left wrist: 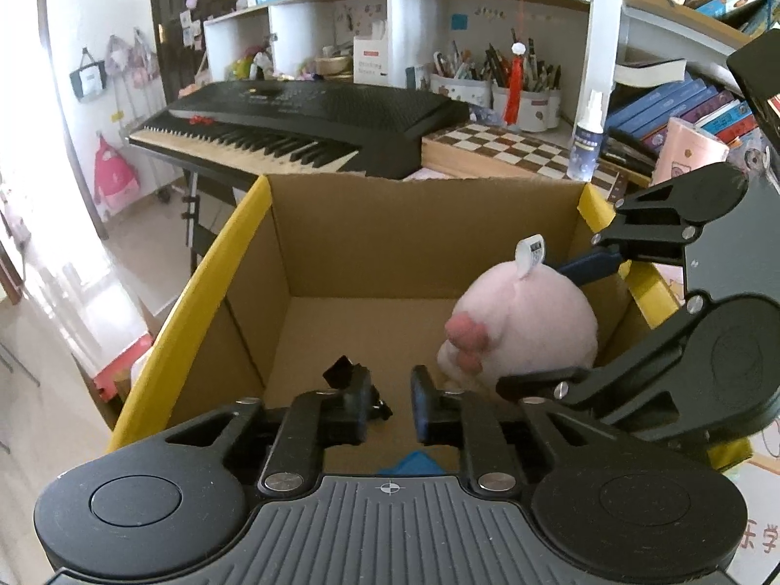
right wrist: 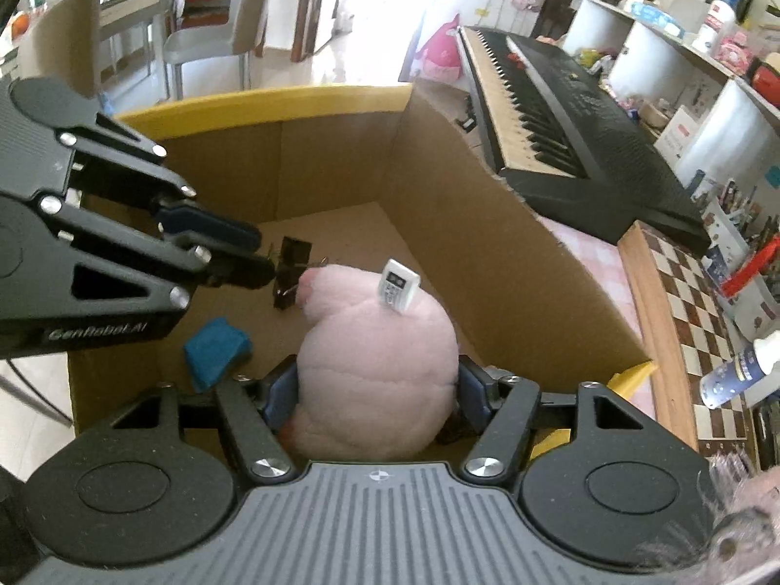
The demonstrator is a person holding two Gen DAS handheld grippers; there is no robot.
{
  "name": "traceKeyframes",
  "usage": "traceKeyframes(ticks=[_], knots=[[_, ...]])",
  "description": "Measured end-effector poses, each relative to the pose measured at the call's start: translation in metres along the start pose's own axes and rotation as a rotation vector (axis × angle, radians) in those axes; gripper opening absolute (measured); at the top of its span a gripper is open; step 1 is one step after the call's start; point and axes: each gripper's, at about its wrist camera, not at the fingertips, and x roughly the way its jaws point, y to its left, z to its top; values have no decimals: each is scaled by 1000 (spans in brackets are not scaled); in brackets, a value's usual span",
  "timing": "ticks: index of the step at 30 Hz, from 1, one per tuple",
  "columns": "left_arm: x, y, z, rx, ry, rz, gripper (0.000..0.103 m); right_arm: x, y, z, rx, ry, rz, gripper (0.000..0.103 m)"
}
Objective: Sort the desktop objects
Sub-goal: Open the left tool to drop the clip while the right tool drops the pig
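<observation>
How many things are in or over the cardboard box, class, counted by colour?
Pink: 1, the plush toy
Blue: 1, the blue block on the box floor
Black: 1, the binder clip at the left gripper
Total: 3 in the cardboard box

A lived-in home study is shown: black electronic keyboard (left wrist: 292,122), cluttered white bookshelves (left wrist: 390,14), wooden chessboard (left wrist: 507,146) beyond the fingers.

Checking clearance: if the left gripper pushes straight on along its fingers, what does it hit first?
Probably the black binder clip right at the left gripper fingertips, then the bare floor of the cardboard box. Depth is hard to judge.
</observation>
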Motion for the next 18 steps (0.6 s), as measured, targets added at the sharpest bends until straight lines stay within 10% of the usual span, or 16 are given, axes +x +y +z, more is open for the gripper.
traceKeyframes(ticks=[18], knots=[[-52, 9, 3, -38, -161, 15, 74, -78, -10, -1, 252, -219, -173, 64]])
